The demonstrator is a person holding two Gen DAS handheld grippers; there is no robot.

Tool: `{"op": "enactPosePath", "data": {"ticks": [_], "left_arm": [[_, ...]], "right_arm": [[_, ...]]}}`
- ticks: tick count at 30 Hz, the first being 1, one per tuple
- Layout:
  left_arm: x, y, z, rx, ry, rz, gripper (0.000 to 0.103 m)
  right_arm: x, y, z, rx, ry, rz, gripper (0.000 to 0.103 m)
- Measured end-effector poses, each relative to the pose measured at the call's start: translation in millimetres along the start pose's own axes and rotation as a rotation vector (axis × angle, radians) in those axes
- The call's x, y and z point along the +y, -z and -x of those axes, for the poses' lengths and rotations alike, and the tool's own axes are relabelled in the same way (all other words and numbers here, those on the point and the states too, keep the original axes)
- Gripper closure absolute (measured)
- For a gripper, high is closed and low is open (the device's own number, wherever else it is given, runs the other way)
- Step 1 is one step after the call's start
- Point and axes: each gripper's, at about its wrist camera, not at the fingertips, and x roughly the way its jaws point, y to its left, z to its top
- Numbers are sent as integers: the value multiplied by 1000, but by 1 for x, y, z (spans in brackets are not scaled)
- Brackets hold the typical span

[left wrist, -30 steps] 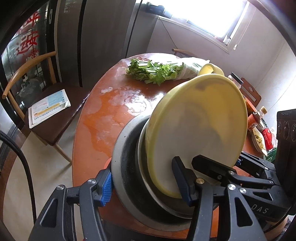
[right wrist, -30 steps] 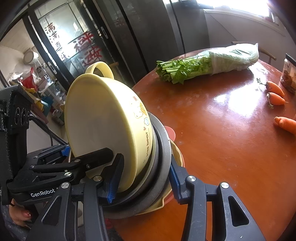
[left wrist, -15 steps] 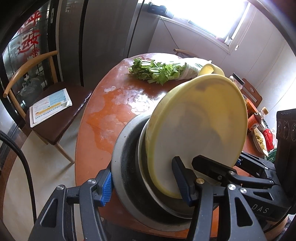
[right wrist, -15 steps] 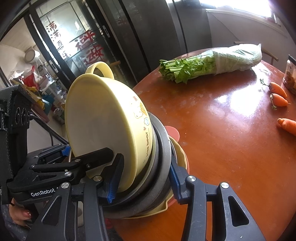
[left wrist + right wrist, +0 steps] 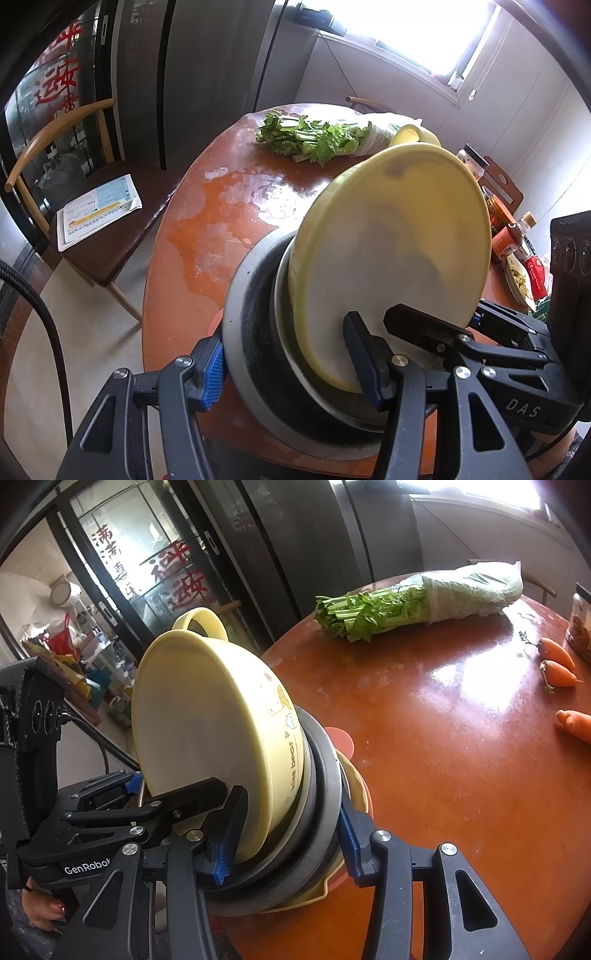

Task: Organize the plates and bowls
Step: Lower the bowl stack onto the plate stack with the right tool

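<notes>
A stack of dishes is held tilted over the near edge of the round red-brown table. On top is a yellow handled bowl, also in the right wrist view. Under it sit a dark grey bowl, also in the right wrist view, a yellow plate and an orange plate. My left gripper is shut across the stack from one side. My right gripper is shut across it from the other side. Each gripper shows in the other's view.
A bundle of celery in a plastic bag lies at the far side of the table. Three carrots lie at the right. Jars and bottles stand at the table's right edge. A wooden chair with a leaflet stands left of the table.
Both grippers and the stack have drawn back slightly from the table; the celery and carrots sit a little farther off. Both grips are unchanged.
</notes>
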Motion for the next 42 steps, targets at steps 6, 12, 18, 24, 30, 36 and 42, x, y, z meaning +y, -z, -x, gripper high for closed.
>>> {"op": "enactPosePath", "data": {"ticks": [6, 12, 18, 24, 30, 36, 42], "left_arm": [[-2, 0, -1, -8, -8, -10, 45], [0, 1, -2, -8, 4, -1, 45], [0, 1, -2, -13, 0, -13, 45], [3, 1, -3, -12, 16, -9, 45], [2, 0, -3, -17, 13, -2, 46], [5, 1, -2, -18, 21, -2, 46], [4, 2, -1, -19, 8, -11, 45]], "right_arm": [[2, 2, -1, -1, 12, 7, 55], [3, 4, 1, -6, 2, 5, 55], [1, 4, 0, -2, 0, -1, 54], [3, 4, -1, -9, 5, -6, 53], [2, 3, -3, -15, 6, -11, 52], [4, 4, -3, -16, 3, -19, 48], [4, 6, -2, -24, 7, -26, 46]]}}
